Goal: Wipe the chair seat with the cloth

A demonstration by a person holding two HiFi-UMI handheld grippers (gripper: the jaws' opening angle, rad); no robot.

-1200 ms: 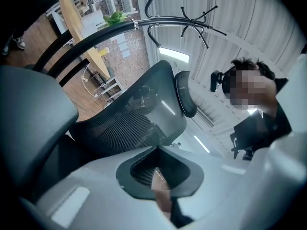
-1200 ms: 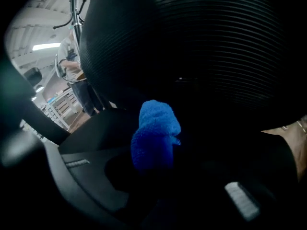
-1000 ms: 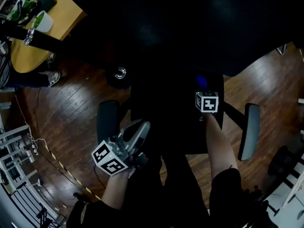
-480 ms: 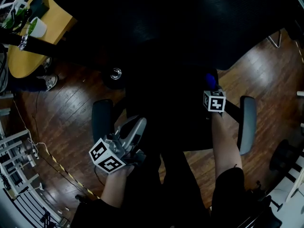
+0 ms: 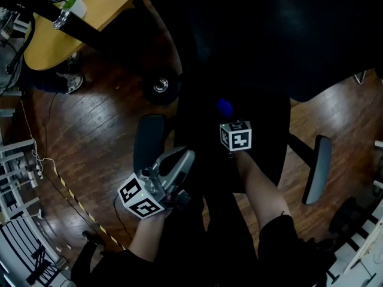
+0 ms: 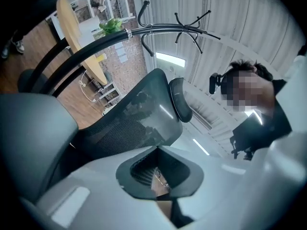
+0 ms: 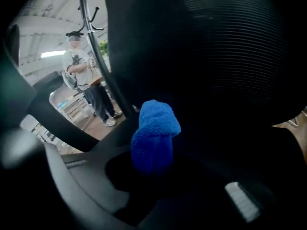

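Right gripper (image 7: 152, 150) clamped on blue cloth (image 7: 154, 128). I judge it soft, light and floppy, best pinched mid-bunch, tuft toward chair seat (image 5: 263, 130). Left gripper (image 6: 158, 174) closed, empty.

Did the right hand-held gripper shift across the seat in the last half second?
Yes: the right hand-held gripper with the blue cloth moved left, away from the right armrest.

Fluffy blue cloth (image 7: 154, 139), bunched upright, pinched in jaws, over the black chair seat (image 5: 266, 130)
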